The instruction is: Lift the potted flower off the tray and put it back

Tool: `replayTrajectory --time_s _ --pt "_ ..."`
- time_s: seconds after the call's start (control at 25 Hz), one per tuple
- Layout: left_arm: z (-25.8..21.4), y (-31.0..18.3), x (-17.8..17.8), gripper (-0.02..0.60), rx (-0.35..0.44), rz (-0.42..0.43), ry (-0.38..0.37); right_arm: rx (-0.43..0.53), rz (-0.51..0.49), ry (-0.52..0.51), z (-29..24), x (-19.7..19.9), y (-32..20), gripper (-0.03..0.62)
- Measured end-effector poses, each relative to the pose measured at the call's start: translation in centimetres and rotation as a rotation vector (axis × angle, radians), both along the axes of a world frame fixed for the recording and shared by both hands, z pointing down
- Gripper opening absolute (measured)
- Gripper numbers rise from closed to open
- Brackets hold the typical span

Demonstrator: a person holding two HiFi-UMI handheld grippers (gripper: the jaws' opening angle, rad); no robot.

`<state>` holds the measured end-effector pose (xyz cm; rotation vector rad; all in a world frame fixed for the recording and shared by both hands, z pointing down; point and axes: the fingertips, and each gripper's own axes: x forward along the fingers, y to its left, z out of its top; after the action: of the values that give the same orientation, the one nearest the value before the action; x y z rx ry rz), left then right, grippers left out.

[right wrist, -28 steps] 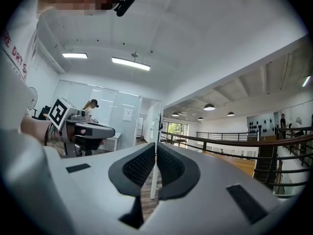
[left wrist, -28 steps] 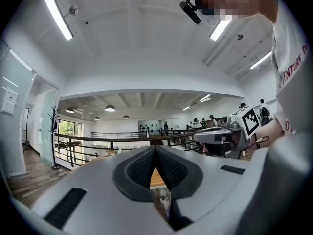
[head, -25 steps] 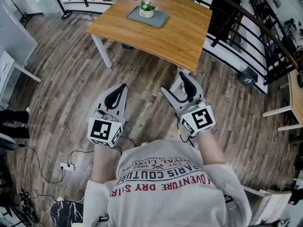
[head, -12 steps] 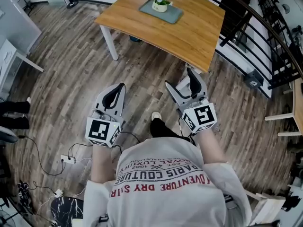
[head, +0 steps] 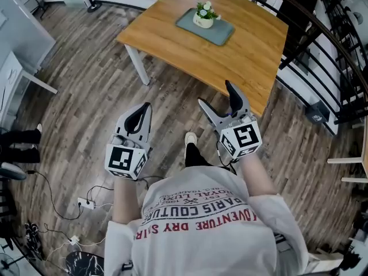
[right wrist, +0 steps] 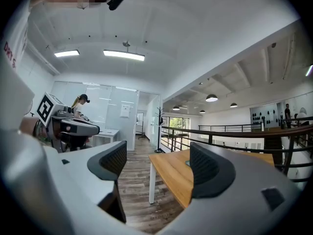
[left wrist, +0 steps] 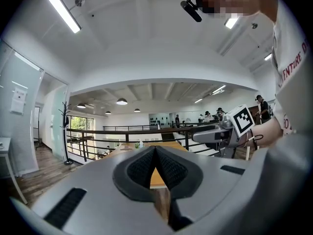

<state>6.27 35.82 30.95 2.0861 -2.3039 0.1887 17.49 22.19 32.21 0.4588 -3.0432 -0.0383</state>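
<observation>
- Head view: the light wooden table (head: 172, 39) on white legs sits lower and larger in the frame than a second ago. The person has walked towards it, and a white shoe (head: 190, 138) now shows mid-step between the two arms.
- The potted flower (head: 205, 14), a small cream pot with white blooms and green leaves, stands upright and untouched. It is on the far part of the flat grey-green rectangular tray (head: 221, 34), which lies towards the table's far edge.
- The right gripper (head: 214, 94) has just been opening its jaws. They now stand wide apart with nothing between them, and one tip reaches about the table's near corner.
- Right gripper view: the two dark pads (right wrist: 208, 168) frame only the table's near edge and the plank floor (right wrist: 134, 190), so no object is within their reach.
- The left gripper (head: 148, 105) hangs over the floor, short of the table. In the left gripper view its pads (left wrist: 168, 168) meet at the tips, so the jaws are closed and empty.
- For the task, this looks like the approach, and the lift is not yet begun. The pot lies well beyond both grippers, across most of the tabletop.
- I judge the widened right jaws to be a preparation for taking the pot, which suggests that side will do the grasping.
- Reaching it calls for more steps forward, or a long stretch over the near edge.
</observation>
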Motion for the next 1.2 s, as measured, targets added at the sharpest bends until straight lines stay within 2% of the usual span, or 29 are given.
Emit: replayTrajectory --time_s 0.32,0.52,0.72,0.96,1.2 --pt "-1.4 -14.3 -6.7 0.012 0.009 0.027 -0.013 0.006 0.02 -0.003 -0.9 -6.2 -13.9 0.407" --pt "-2.1 -21.0 -8.8 0.012 0.005 0.075 -0.031 -0.008 0.057 -0.003 -0.9 -8.3 -20.2 0.41" --pt "-1.3 -25.8 -9.4 0.012 -0.024 0.122 -0.034 -0.044 0.093 0.013 0.2 -8.5 -24.7 0.41" --pt "0.8 -31.7 -12.6 0.012 -0.051 0.217 -0.009 -0.072 0.119 0.093 3.1 -11.5 -28.9 0.41" --pt "1.5 -38.8 -16.4 0.012 -0.039 0.342 -0.016 -0.078 0.088 0.241 6.2 -16.2 -33.3 0.433"
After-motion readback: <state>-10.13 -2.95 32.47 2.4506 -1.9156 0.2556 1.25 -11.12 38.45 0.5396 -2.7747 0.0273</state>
